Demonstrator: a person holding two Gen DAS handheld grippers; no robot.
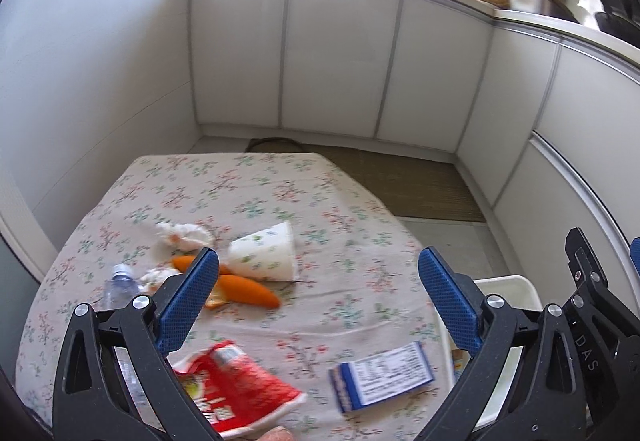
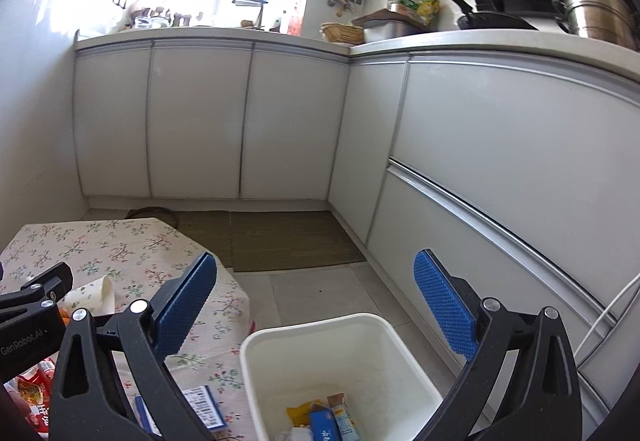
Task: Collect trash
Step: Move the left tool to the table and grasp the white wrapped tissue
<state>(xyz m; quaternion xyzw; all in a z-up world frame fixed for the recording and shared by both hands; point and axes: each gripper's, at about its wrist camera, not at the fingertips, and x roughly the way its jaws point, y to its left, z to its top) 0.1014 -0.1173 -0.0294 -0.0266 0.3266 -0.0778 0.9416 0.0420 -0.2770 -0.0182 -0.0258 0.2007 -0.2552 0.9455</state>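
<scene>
the left gripper (image 1: 318, 273) hangs over the desk (image 1: 248, 177) with its jaws spread wide and nothing between them, which reads as lining up for the next piece of trash rather than carrying one. taking the white bin (image 2: 280, 345) as the landmark: it stands on the floor just beside the desk's near corner, low enough that anything lifted off the cloth can simply be dropped in. the right gripper (image 2: 316, 297) is released too, empty, and sits above the bin's open mouth. inside the bin lie a few pieces already, a blue carton (image 2: 324, 423) and some yellowish packaging (image 2: 300, 411) at the bottom; the rest is too small to name. on the desk, nearest the bin, lies a blue-and-white box (image 1: 382, 377); further from it a red snack wrapper (image 1: 236, 385), then orange peel-like pieces (image 1: 248, 291), a tipped paper cup (image 1: 266, 253), crumpled tissue (image 1: 182, 235) and, farthest away, a clear plastic bottle (image 1: 120, 283). most of the trash is not yet collected.
</scene>
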